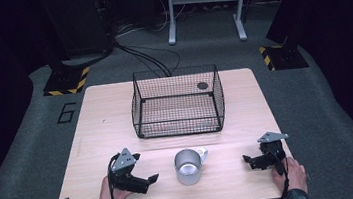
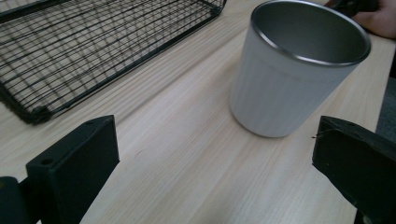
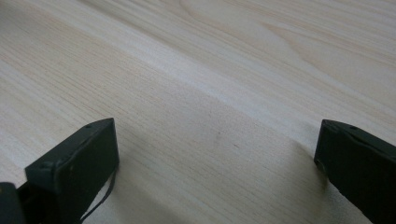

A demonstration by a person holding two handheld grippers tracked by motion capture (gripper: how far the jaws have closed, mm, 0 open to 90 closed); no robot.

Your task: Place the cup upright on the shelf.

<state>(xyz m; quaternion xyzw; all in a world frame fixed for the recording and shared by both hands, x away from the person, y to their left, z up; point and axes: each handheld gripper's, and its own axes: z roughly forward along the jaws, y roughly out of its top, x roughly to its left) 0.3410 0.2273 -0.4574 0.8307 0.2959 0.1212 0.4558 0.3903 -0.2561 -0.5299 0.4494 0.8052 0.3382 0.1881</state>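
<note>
The metal mug (image 1: 189, 166) is standing upright near the table's (image 1: 245, 101) front edge, ungrasped, so nothing looks done yet. The empty wire basket (image 1: 177, 102) is sitting at its 12 o'clock. The left gripper (image 1: 146, 180) at 9 and right gripper (image 1: 252, 162) at 3 are gaping wide, with bare wood between

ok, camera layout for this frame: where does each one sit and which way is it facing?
High view: fixed above the person's side, looking forward and down at the table; shows both hands, left gripper, right gripper, metal mug, wire basket.
Left gripper view: rides the left gripper, looking along its open jaws at the mug and basket corner.
Right gripper view: rides the right gripper, open jaws over bare wood.
Shared: high and left gripper views both show mug and basket.
</note>
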